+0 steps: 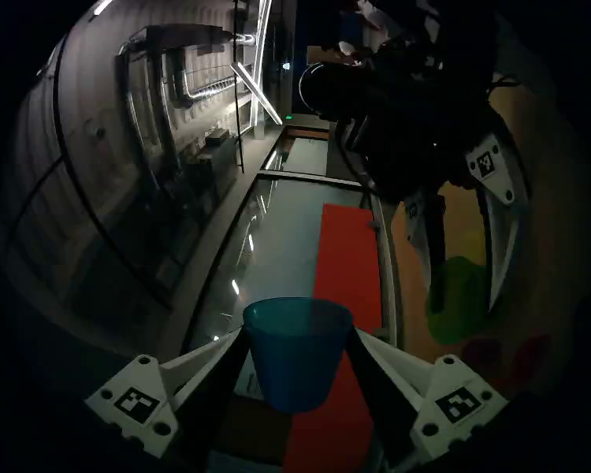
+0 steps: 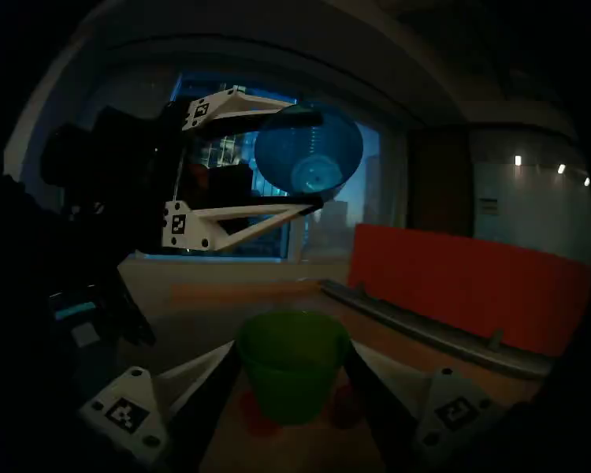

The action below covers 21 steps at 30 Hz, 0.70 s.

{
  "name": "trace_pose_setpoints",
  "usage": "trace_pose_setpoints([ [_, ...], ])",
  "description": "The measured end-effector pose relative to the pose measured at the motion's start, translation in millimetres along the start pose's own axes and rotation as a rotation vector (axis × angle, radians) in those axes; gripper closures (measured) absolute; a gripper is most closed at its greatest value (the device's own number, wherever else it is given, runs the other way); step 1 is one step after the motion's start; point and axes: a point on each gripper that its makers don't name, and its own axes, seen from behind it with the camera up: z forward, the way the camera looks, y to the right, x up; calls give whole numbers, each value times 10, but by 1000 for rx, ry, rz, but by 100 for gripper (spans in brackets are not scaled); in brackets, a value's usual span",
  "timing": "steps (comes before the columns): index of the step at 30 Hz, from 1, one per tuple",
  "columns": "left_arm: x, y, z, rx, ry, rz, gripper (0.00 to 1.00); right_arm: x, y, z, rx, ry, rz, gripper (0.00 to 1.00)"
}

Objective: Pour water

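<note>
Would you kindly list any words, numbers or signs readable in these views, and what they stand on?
No text can be read.
Square markers on the left gripper and right gripper: black-and-white patterns, no letters.
Wall sign: too small and dim to read.

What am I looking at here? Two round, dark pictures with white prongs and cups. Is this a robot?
It's not a robot. A person holds a two-fingered claw in each hand, and a fisheye camera rides on each claw, looking along its fingers. The left gripper view looks out from the left claw, which is shut on a blue cup; the other claw shows farther off, at the upper right. The right gripper view looks out from the right claw, shut on a green cup over a wooden table. In that view the blue cup hangs higher up, tipped on its side. A red panel stands along the table's far side. The room is dim, and I can't make out any water.
</note>
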Motion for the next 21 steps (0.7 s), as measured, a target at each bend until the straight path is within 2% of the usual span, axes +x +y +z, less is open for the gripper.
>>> trace_pose_setpoints([
  [5,-26,66,1,-19,8,-100,15,-6,17,2,-4,-2,0,4],
  [9,-53,132,6,-42,29,-225,15,16,15,-3,-3,3,0,4],
  [21,-244,24,6,-15,33,-579,15,71,38,-33,-13,17,2,4],
])
